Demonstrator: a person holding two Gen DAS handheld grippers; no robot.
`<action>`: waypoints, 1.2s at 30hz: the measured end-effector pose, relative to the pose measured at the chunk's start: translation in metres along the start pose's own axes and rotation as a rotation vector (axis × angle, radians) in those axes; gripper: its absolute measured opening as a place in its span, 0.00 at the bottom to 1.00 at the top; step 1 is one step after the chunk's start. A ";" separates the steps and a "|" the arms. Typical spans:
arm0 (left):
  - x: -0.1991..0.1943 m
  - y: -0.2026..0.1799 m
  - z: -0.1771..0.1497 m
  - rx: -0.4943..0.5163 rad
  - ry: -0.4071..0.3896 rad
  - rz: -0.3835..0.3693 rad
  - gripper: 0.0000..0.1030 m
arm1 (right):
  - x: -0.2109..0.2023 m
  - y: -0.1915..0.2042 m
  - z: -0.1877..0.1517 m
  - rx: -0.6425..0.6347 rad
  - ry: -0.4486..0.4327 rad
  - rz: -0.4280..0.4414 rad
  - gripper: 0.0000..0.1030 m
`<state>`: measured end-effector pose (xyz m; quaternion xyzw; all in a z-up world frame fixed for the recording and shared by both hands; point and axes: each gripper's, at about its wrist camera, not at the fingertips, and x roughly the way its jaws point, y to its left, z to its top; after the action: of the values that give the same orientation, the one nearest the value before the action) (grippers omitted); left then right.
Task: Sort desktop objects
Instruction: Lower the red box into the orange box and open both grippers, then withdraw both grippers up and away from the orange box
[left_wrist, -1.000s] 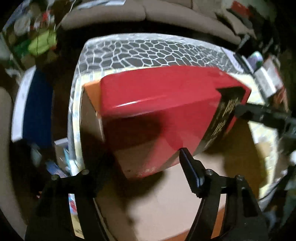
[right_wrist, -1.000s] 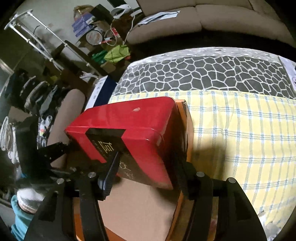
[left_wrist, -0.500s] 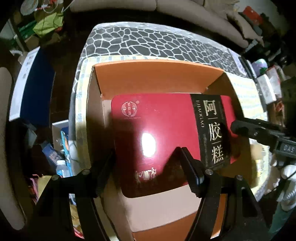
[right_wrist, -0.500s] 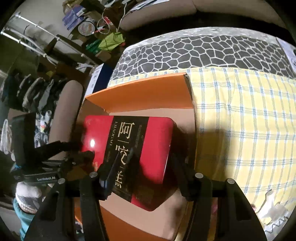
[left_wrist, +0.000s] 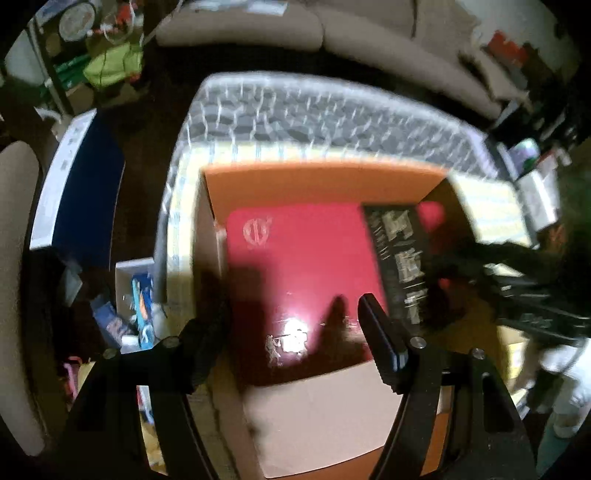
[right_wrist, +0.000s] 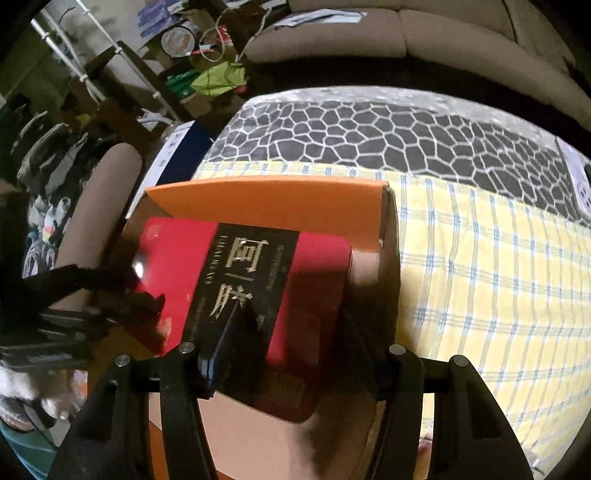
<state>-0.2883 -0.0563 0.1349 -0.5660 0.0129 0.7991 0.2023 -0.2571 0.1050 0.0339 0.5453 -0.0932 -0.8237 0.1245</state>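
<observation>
A sofa (right_wrist: 369, 33) stands at the far side of the room. Near it is a table (right_wrist: 369, 125) with a grey stone-pattern cover, and a yellow checked cloth (right_wrist: 498, 277) lies over the near part of the table. On the left part of this cloth stands an orange cardboard box (left_wrist: 314, 184) (right_wrist: 266, 203), open at the top. The red tin (left_wrist: 306, 266) (right_wrist: 173, 266), with a black band of gold characters, lies flat inside the box on its brown floor, toward the far wall.

The left gripper (left_wrist: 291, 336) is above the near edge of the tin. Its jaws are opening, and the fingers stand apart over the tin without pressing on it. The right gripper (right_wrist: 291, 336) is above the right end of the tin, about half open. Its left finger (right_wrist: 221, 347) is over the black band; if the fingers touch the tin, I cannot tell.
</observation>
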 end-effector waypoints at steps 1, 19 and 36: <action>-0.013 0.000 -0.003 0.010 -0.029 -0.007 0.74 | -0.004 0.001 -0.001 -0.012 -0.008 -0.001 0.58; 0.015 -0.017 -0.066 0.197 0.084 0.100 0.77 | 0.016 0.062 -0.065 -0.441 0.123 -0.238 0.70; 0.017 -0.018 -0.072 0.203 0.102 0.106 0.77 | 0.033 0.073 -0.050 -0.477 0.038 -0.306 0.67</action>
<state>-0.2221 -0.0526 0.0972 -0.5810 0.1338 0.7736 0.2149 -0.2159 0.0250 0.0070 0.5237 0.1888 -0.8212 0.1252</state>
